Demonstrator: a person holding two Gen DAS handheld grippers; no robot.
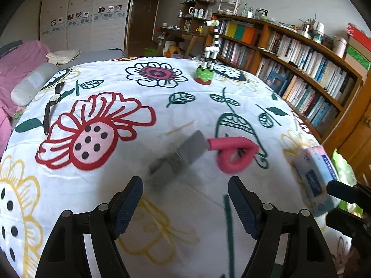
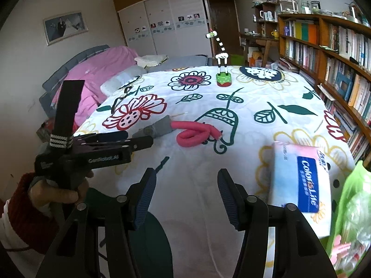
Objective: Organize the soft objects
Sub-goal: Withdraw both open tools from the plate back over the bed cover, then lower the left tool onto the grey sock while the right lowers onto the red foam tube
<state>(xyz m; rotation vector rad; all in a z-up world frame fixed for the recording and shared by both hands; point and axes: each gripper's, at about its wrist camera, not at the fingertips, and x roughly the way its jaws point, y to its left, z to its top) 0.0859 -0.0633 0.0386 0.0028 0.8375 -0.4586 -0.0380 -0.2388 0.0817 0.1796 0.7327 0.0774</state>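
A pink foam tube (image 1: 234, 154) lies looped on the flowered sheet (image 1: 116, 74); it also shows in the right wrist view (image 2: 197, 134). A folded grey cloth (image 1: 178, 157) lies just left of it, also in the right wrist view (image 2: 160, 126). A soft tissue pack (image 2: 301, 183) lies at the right, also in the left wrist view (image 1: 315, 178). My left gripper (image 1: 185, 206) is open and empty, a little short of the grey cloth. My right gripper (image 2: 185, 197) is open and empty, left of the tissue pack.
A zebra toy on a green base (image 1: 205, 74) stands at the far side. A wristwatch (image 1: 52, 106) lies at the far left. A green plastic bag (image 2: 350, 213) sits at the right edge. A bookshelf (image 1: 301, 69) runs along the right; pink bedding (image 2: 92, 78) is at the left.
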